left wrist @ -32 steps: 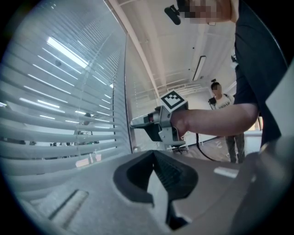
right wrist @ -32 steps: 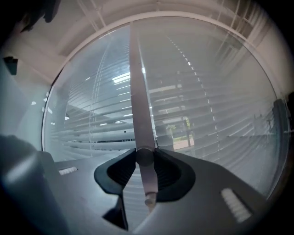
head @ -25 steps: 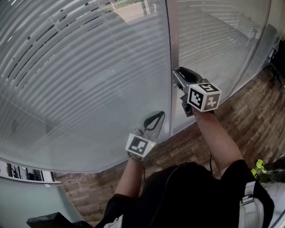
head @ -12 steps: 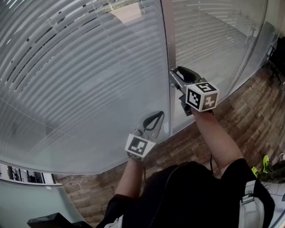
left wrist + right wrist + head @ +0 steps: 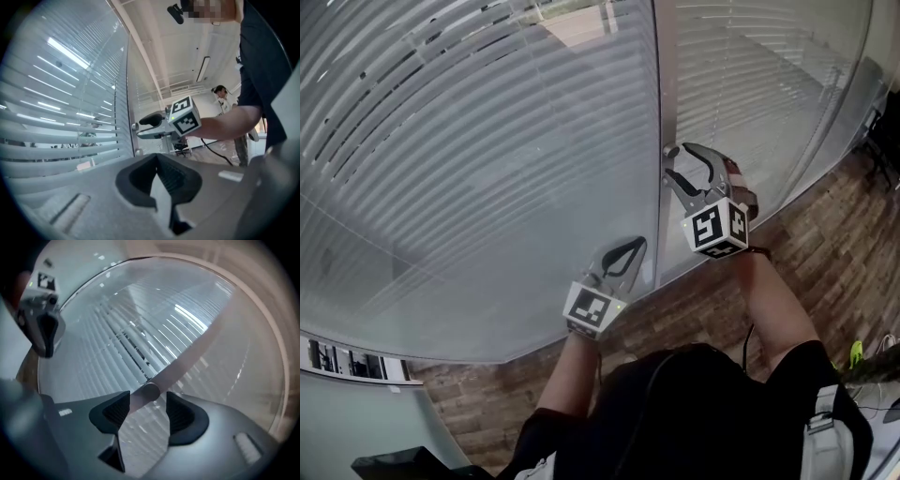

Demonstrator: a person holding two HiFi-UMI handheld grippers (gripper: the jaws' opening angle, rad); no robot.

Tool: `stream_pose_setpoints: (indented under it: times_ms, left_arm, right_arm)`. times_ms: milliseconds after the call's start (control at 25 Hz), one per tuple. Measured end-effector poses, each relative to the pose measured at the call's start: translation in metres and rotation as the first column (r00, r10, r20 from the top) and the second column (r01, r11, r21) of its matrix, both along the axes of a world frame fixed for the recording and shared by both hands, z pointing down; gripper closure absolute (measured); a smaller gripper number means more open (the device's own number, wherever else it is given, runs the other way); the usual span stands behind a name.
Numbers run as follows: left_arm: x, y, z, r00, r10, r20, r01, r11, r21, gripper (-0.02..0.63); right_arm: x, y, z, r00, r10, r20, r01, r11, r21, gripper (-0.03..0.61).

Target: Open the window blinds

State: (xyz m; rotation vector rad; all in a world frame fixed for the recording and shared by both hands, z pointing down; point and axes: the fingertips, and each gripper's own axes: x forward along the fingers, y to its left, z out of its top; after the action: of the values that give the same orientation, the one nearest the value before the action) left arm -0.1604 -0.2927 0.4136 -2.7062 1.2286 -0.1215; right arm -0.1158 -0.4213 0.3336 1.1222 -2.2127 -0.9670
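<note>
Grey slatted blinds hang behind glass panes on either side of a metal mullion. A small round knob sticks out of the mullion. My right gripper is level at the knob and its jaws are opening. In the right gripper view the knob lies between the pads, and neither pad presses on it. My left gripper hangs lower and to the left, close to the glass, shut with nothing in it. The slats are tilted nearly closed, with thin light gaps at the upper left.
Brick-patterned flooring runs along the foot of the glass. The left gripper view shows a person standing far back in the room, and the right gripper at the mullion. The left gripper appears at the left of the right gripper view.
My right gripper has rolled about its own axis, so its marker cube shows another face, and its jaws have spread away from the knob. The left gripper has not moved.
</note>
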Motion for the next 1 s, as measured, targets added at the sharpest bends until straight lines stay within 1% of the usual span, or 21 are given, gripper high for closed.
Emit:
stream_pose_setpoints:
  times_ms: [40, 80, 120, 200, 360, 680, 720, 800, 1000]
  left_arm:
    - [0.0, 0.0, 0.001, 1.0, -0.001, 0.001, 0.002, 1.0, -0.006, 0.609]
    - [-0.001, 0.0, 0.001, 1.0, -0.003, 0.003, 0.003, 1.0, -0.007, 0.609]
    - [-0.001, 0.001, 0.0, 1.0, -0.004, 0.003, 0.004, 1.0, -0.003, 0.61]
    - [-0.001, 0.002, -0.004, 1.0, -0.002, 0.0, 0.002, 1.0, 0.014, 0.609]
    - [-0.004, 0.001, -0.005, 1.0, -0.008, -0.01, 0.008, 1.0, 0.021, 0.611]
    - [-0.009, 0.001, -0.005, 1.0, -0.018, -0.011, 0.018, 0.999, 0.028, 0.609]
    - [-0.01, 0.001, -0.006, 1.0, -0.02, -0.011, 0.02, 0.999, 0.03, 0.61]
    - [-0.011, 0.001, -0.006, 1.0, -0.022, -0.013, 0.022, 0.999, 0.03, 0.609]
    - [-0.012, -0.001, -0.005, 1.0, -0.028, -0.006, 0.028, 0.999, 0.025, 0.609]
  right_arm:
    - [-0.002, 0.001, -0.002, 0.996, 0.007, -0.089, -0.001, 0.997, 0.071, 0.33]
    - [-0.003, 0.001, -0.002, 0.987, 0.012, -0.16, 0.007, 0.993, 0.121, 0.333]
    - [-0.005, 0.0, 0.0, 0.977, 0.014, -0.211, 0.019, 0.988, 0.151, 0.333]
    - [-0.007, -0.001, 0.001, 0.963, 0.017, -0.269, 0.034, 0.982, 0.184, 0.334]
    - [-0.01, -0.003, 0.0, 0.946, 0.025, -0.323, 0.051, 0.973, 0.223, 0.35]
    - [-0.015, -0.007, 0.006, 0.921, 0.026, -0.389, 0.079, 0.965, 0.25, 0.39]
    - [-0.015, -0.008, 0.006, 0.917, 0.029, -0.397, 0.08, 0.964, 0.253, 0.402]
    - [-0.016, -0.009, 0.007, 0.91, 0.031, -0.414, 0.083, 0.963, 0.255, 0.453]
    - [-0.016, -0.008, 0.008, 0.904, 0.039, -0.426, 0.082, 0.962, 0.26, 0.451]
